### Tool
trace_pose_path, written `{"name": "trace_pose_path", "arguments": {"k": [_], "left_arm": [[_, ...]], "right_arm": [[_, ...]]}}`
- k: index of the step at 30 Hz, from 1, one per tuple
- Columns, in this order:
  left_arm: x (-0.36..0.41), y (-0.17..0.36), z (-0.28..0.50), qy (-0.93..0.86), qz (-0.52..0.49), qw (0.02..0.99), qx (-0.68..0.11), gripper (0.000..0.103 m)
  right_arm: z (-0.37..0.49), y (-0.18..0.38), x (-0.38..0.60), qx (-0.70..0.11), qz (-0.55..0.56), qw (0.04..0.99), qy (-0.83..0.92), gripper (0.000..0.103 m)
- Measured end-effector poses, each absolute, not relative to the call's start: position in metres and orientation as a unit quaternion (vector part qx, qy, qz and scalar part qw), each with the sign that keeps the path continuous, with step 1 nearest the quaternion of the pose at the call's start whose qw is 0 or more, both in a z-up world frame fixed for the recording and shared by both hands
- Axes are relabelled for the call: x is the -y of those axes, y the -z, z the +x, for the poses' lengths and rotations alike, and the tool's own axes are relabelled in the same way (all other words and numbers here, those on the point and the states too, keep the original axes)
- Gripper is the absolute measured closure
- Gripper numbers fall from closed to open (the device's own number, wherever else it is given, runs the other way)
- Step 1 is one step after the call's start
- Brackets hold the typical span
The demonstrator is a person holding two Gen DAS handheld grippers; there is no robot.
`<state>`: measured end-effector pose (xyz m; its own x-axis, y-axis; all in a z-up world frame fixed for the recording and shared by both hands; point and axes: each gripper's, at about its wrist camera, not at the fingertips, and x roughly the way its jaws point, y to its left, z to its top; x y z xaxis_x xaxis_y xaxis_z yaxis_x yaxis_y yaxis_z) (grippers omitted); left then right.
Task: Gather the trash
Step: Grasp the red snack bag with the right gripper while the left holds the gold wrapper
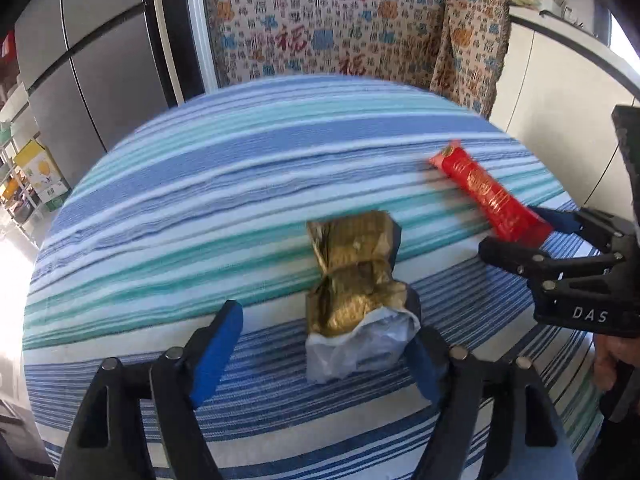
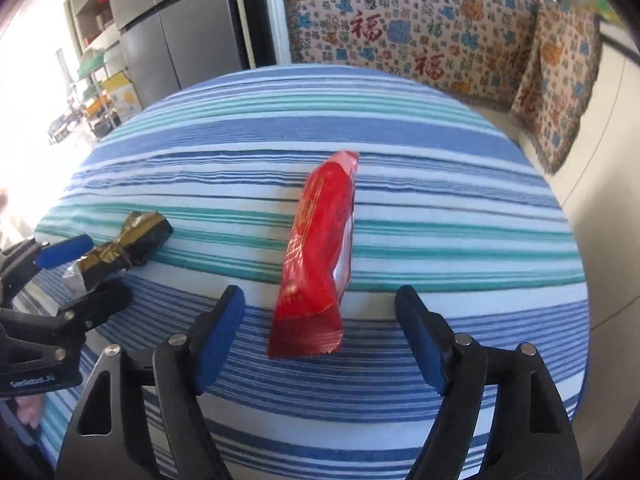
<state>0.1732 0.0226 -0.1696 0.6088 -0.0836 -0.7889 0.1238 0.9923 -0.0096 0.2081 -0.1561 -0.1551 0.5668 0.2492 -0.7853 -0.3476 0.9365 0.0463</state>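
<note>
In the left wrist view, the left gripper [image 1: 320, 356] has its two blue fingers [image 1: 218, 352] apart at the bottom of the frame. The gold wrapper [image 1: 354, 280], crumpled and with a clear plastic end, lies between them. It seems to touch the right finger, but the left finger stands away from it, so there is no grip.

In the right wrist view, the right gripper [image 2: 320, 340] also has its blue fingers [image 2: 220, 340] well apart at the bottom of the frame. The red wrapper [image 2: 316, 256] stands between them at the centre, and neither finger touches it.

Both wrappers are on the striped tablecloth [image 1: 200, 184] of the round table. In the left view the red one is at the right edge of the frame; in the right view the gold one is at the left edge.

As I judge it, the task is at an early stage: two pieces of trash are on the table, none is gripped, and no bin or bag is visible in these pictures. The gripping and the carrying away are still to be done.

For writing: "DAS" is readable on the right gripper body in the left view. "GenRobot.AI", a little blurred, is on the left gripper body in the right view. The patterned cloth [image 2: 400, 28] at the top of the frame repeats the character 福. The gold print on the red wrapper is too blurred to read.
</note>
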Motion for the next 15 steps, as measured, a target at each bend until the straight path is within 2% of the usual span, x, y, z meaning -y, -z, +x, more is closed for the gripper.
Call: {"name": "trace_pose_path", "arguments": {"k": [2, 5, 15], "left_arm": [[-0.0266, 0.1713, 0.1703, 0.054, 0.014, 0.896, -0.441, 0.022], [-0.0238, 0.1725, 0.1681, 0.051, 0.022, 0.896, -0.441, 0.02], [-0.0224, 0.1739, 0.1683, 0.054, 0.024, 0.894, -0.443, 0.016]], "right_arm": [[0.2096, 0.158, 0.1524, -0.438, -0.066, 0.88, -0.169, 0.01], [0.2111, 0.1604, 0.1536, -0.445, -0.063, 0.877, -0.167, 0.002], [0.2111, 0.16, 0.1555, -0.447, -0.063, 0.878, -0.16, 0.001]]}}
